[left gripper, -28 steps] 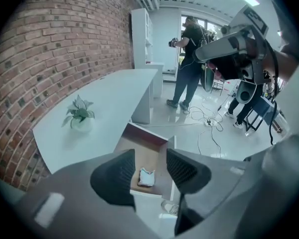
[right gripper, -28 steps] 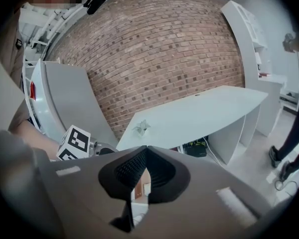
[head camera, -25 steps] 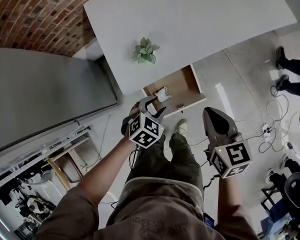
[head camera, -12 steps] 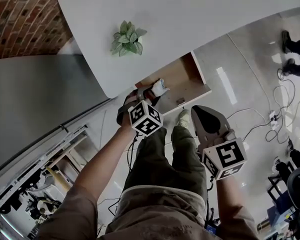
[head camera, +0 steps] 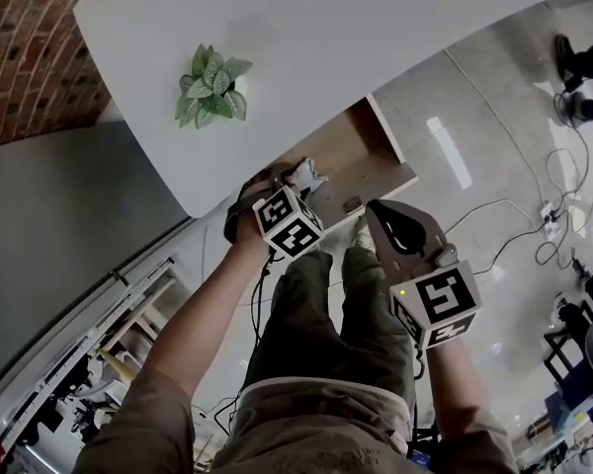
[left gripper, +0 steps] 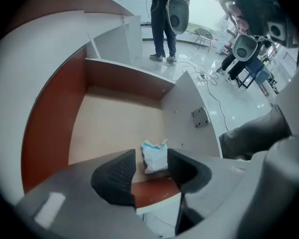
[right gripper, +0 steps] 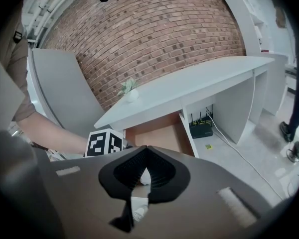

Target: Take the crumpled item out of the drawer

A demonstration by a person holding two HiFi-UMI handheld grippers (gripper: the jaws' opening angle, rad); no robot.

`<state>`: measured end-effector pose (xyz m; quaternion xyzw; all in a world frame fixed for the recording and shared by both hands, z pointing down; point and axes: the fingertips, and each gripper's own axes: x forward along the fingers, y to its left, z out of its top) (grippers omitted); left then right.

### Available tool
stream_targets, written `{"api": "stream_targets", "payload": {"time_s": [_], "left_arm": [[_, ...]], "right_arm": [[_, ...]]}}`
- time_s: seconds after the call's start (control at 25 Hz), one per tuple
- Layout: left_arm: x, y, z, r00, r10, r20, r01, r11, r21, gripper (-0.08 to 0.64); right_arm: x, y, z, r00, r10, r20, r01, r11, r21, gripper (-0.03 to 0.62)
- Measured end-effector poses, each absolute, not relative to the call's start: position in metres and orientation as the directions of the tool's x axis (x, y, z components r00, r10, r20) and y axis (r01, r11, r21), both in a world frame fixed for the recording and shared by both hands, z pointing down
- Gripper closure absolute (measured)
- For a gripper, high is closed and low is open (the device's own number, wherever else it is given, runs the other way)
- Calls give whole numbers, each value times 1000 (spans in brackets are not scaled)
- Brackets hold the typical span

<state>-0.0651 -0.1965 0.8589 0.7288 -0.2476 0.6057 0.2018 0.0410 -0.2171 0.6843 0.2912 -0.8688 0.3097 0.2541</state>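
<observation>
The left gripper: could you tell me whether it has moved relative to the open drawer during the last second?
Yes. The left gripper has closed in on the drawer; its open jaws now flank the crumpled item.

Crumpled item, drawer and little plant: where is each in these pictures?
crumpled item (left gripper: 154, 156): left gripper view, middle of the white-and-blue wad.
drawer (left gripper: 114, 124): left gripper view, its bare wooden floor.
plant (head camera: 211, 82): head view, its green leaves.
</observation>
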Motion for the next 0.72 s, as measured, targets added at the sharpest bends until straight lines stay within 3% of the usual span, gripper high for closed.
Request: {"api": "stream_targets", "payload": {"time_s": [0.72], "left_arm": [[-49,-181,925,-58,60,996,-301,-953,40,362]], "right_arm": [[82,-208,726,-641,-377,668,-740,533,-410,565]]}}
